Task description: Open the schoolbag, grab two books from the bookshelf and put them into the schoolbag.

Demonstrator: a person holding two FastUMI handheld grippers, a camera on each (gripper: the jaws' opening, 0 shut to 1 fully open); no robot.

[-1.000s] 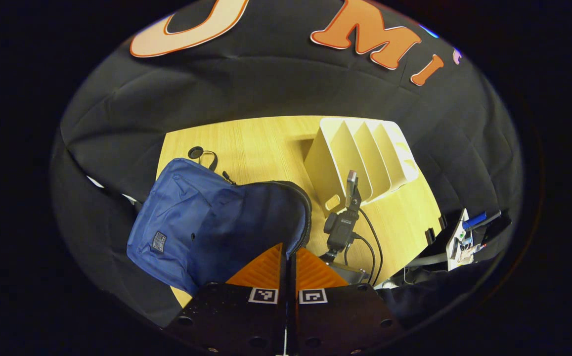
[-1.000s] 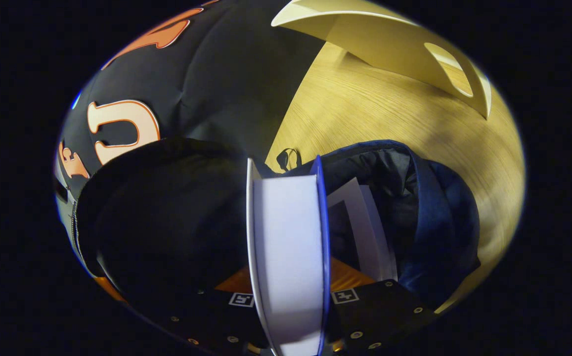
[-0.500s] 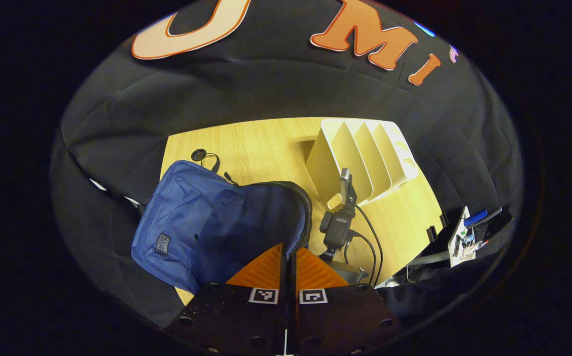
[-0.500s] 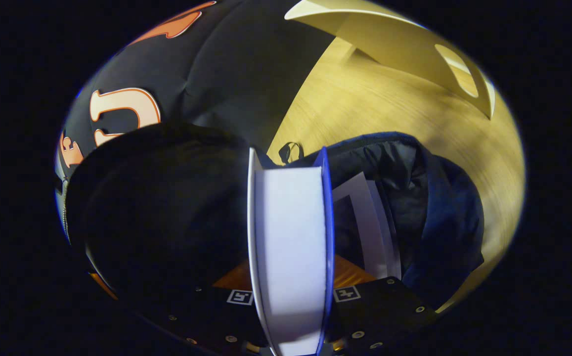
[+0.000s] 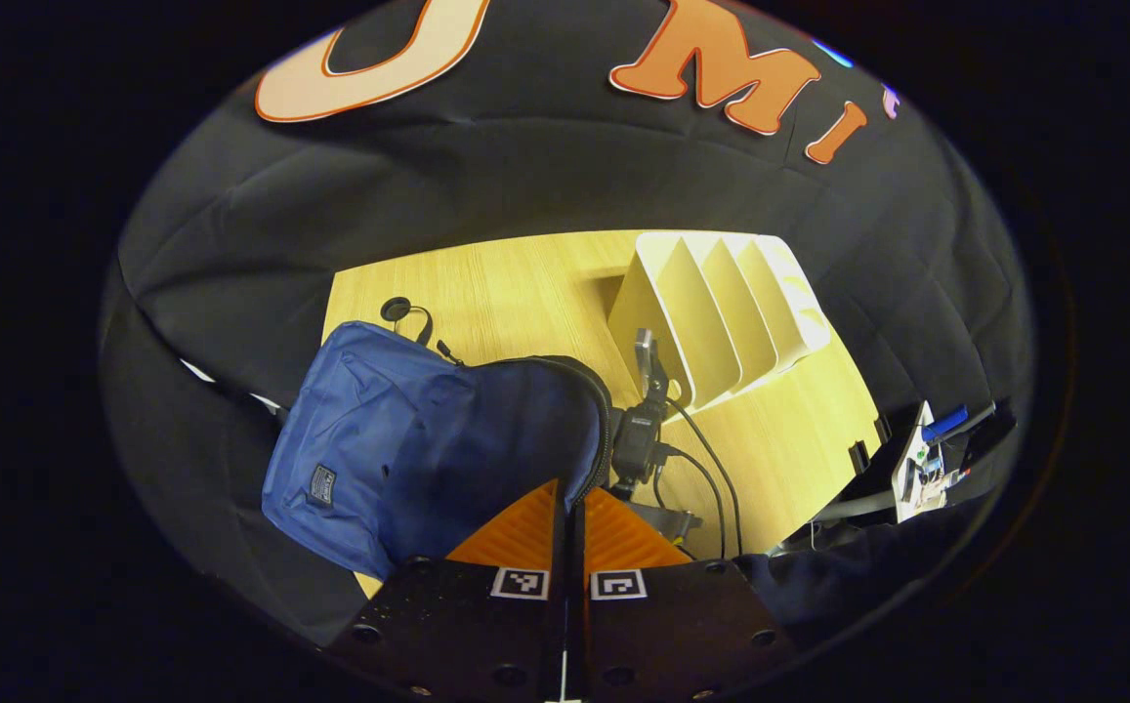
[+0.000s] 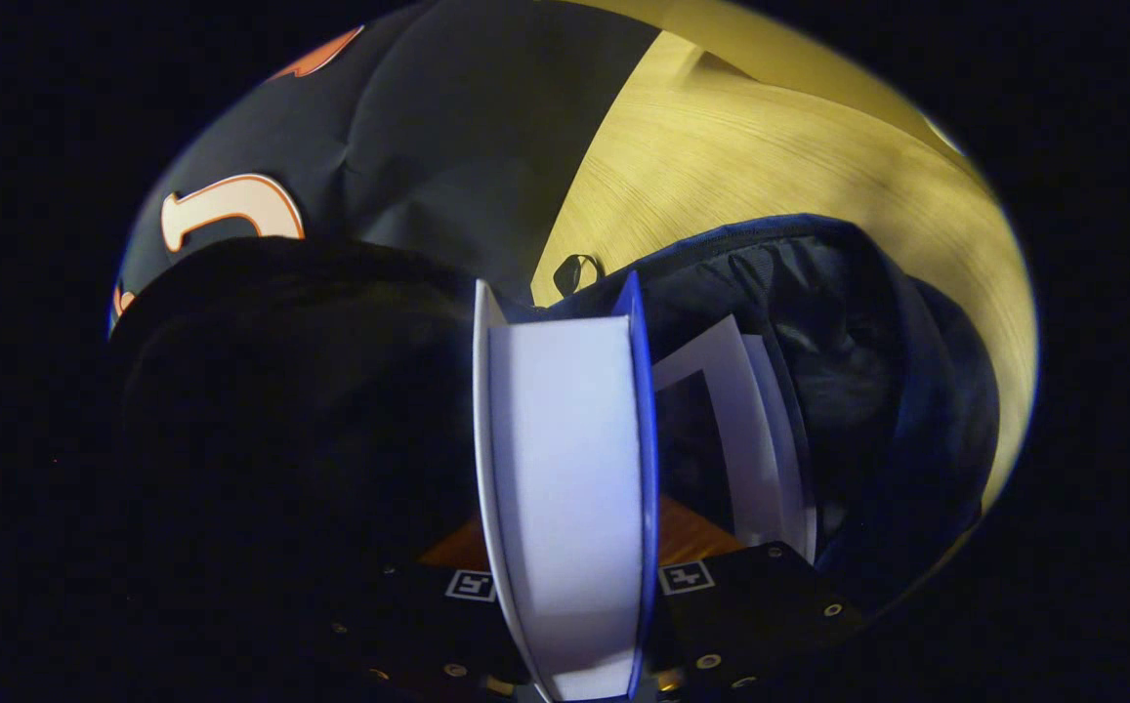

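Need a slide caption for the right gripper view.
Right claw lowers second book into open schoolbag beside first book.

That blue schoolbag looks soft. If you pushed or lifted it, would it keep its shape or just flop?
Probably flop. The schoolbag is thin wrinkled fabric that sags over the table, and its mouth seems to gape only because the left gripper pinches the rim. A push would likely dent it rather than slide it. The book going in should stiffen it somewhat.
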